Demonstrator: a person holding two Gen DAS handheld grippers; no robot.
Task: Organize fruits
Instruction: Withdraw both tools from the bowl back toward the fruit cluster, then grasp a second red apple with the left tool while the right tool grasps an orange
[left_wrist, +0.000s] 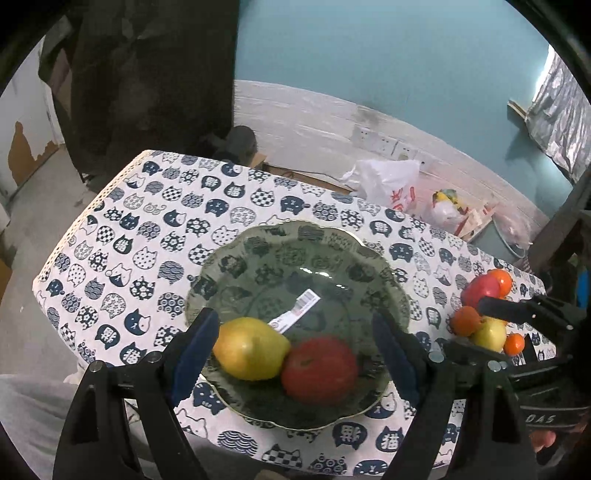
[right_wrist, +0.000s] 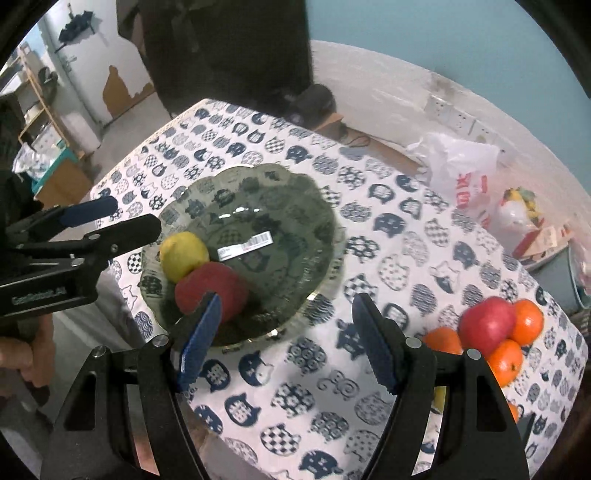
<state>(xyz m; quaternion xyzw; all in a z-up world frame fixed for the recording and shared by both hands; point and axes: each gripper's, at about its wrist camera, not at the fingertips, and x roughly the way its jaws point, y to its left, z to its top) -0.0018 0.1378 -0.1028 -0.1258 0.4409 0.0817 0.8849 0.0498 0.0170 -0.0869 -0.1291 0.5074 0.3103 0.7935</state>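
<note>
A scalloped green glass plate (left_wrist: 295, 258) with a white barcode sticker (left_wrist: 295, 308) sits mid-frame on a cat-print tablecloth (left_wrist: 129, 221). At its lower edge a smooth yellow pear (left_wrist: 249, 349) touches a round, matte red apple (left_wrist: 319, 369). The left gripper (left_wrist: 295, 343) is spread wide, released, its blue-padded fingers flanking both fruits. In the right wrist view the right gripper (right_wrist: 286, 339) is likewise open and empty over the cloth. At right, a pile holds another red apple (right_wrist: 485, 319) and glossy oranges (right_wrist: 528, 321).
</note>
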